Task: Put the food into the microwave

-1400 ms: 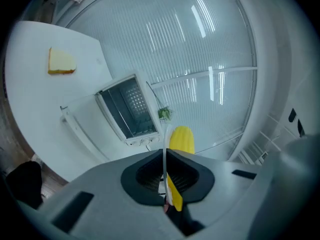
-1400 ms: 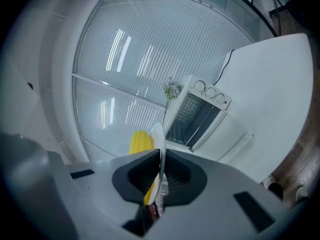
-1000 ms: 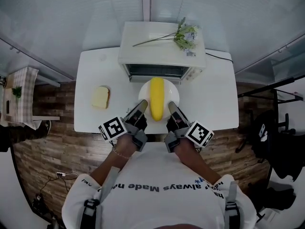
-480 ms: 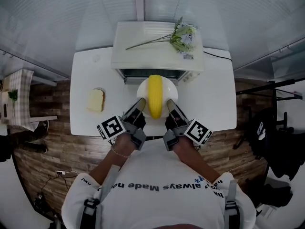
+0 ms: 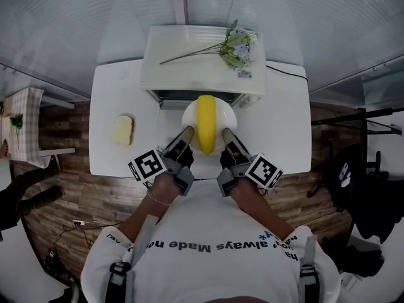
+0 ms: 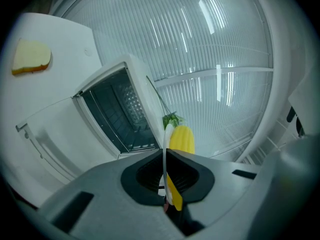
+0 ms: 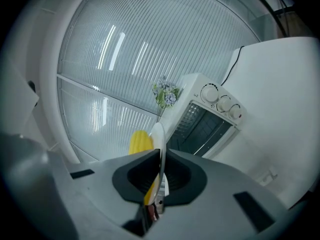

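microwave [image 5: 202, 62] mouth: open, door [image 6: 55, 129] folded down flat before it | way in: filled by plate [image 5: 189, 114] with corn [image 5: 206, 122] – left tool [image 5: 188, 132] and right tool [image 5: 225, 133] clamp its two rims | table [image 5: 278, 125] right of plate: free | left: bread slice [image 5: 122, 129], well apart | microwave top: flowers [image 5: 237, 46] lie across it
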Available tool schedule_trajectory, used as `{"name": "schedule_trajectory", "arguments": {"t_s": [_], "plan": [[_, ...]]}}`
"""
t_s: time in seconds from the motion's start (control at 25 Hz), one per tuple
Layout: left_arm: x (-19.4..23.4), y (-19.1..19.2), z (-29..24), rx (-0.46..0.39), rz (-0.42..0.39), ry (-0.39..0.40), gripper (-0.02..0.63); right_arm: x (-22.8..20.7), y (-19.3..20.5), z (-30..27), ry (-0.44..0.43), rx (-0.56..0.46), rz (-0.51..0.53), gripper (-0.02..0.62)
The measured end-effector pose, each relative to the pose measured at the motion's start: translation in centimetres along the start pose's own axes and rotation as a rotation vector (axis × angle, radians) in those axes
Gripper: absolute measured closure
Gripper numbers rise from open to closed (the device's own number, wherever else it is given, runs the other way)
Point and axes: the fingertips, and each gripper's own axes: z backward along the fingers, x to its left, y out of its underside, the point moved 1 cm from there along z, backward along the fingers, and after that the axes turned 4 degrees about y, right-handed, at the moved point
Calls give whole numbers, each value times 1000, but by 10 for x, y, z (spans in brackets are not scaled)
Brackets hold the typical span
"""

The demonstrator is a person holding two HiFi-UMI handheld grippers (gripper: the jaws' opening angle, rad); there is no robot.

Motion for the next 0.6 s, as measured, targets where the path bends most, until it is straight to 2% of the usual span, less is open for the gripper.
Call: {"name": "schedule_trajectory", "arguments": {"t_s": [0.32,0.6], "plan": [[19,1,-2,9,22,-8,589,-15,4,-11,4,19,-6,571],[50,2,-3,29,61,-34,589,-39,17,-23,41,45,-12,571]]}}
